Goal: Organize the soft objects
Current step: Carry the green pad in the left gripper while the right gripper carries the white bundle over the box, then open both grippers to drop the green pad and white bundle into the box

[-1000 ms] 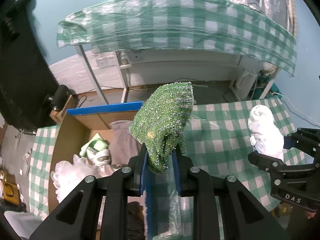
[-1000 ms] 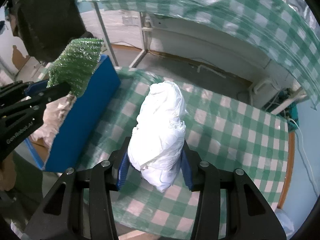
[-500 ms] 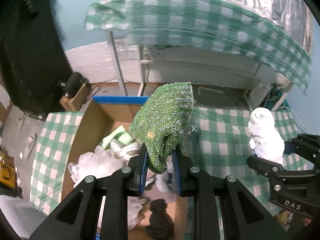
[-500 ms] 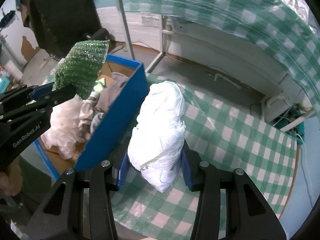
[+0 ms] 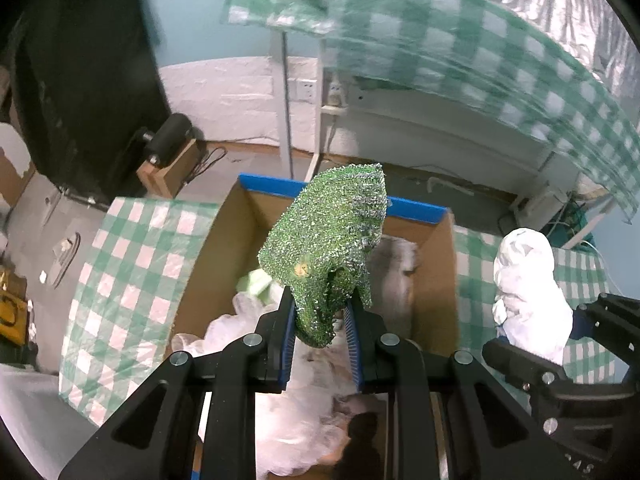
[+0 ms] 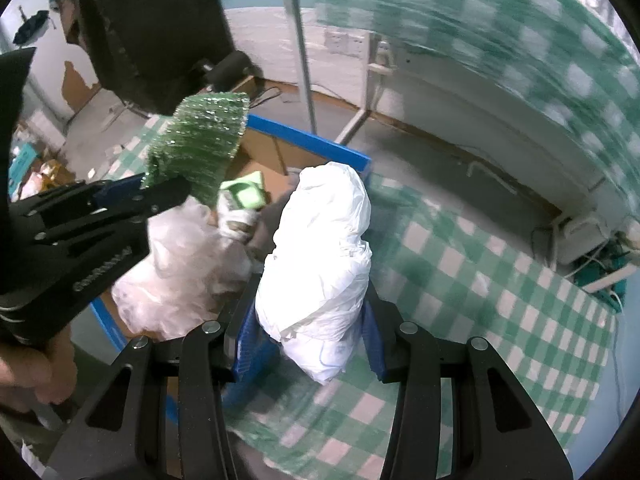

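Left wrist view: rides behind my left gripper, looking forward and down along its fingers, close over the blue-edged cardboard box.
Right wrist view: sits behind my right gripper, facing forward and down, near the green-and-white checked tablecloth.
Shared ground: both see the box, the glittery green scouring cloth, the crumpled white plastic bundle, and each other's gripper at the frame edge.

A checked surface lies at eight o'clock, a wall socket at twelve, and a black screen at ten.
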Tool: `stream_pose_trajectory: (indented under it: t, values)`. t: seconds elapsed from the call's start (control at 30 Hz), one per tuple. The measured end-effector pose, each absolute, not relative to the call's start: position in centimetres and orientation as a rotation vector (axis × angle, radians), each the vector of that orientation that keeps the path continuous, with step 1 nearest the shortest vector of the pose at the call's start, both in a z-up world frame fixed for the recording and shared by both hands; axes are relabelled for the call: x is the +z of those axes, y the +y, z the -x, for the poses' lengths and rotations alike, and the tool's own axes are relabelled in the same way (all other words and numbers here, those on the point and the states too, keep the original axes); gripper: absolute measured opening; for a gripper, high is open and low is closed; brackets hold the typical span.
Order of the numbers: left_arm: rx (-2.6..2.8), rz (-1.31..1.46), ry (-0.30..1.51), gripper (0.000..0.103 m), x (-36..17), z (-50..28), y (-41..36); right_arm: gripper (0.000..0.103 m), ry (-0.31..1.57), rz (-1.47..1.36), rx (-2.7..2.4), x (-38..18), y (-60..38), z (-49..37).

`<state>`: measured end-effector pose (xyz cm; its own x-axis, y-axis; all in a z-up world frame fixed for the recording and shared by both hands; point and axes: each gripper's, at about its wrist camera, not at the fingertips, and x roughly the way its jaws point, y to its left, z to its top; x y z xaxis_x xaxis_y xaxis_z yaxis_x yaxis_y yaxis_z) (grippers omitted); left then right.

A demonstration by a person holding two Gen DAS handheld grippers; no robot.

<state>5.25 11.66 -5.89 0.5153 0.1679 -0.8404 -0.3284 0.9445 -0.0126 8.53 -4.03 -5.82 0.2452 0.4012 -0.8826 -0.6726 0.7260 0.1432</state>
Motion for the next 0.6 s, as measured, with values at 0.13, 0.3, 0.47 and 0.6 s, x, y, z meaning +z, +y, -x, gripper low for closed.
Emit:
stream_pose_trajectory:
  t: [0.13,0.3,0.47,0.6]
  values:
    - [0.32,0.199,1.005,0.023,-6.6,-5.9,13.1,0.045,1.124,0.295,0.766,-6.5,-2.2,-8.8]
    - [0.341,0.209,1.026,0.023,-7.5,-6.6,14.3,0.045,1.149,0.292,0.783,-7.4,-0.4,-9.5]
    - [0.363,0.201,1.048,0.026,-8.4,-6.8,15.0,0.047,1.154,0.301,0.798,-7.9,0.8,-9.8]
    - [0.384,0.199,1.053,0.035,-8.6,-6.7,15.5,0.052,1.141,0.317,0.801,-7.8,1.4,-9.8]
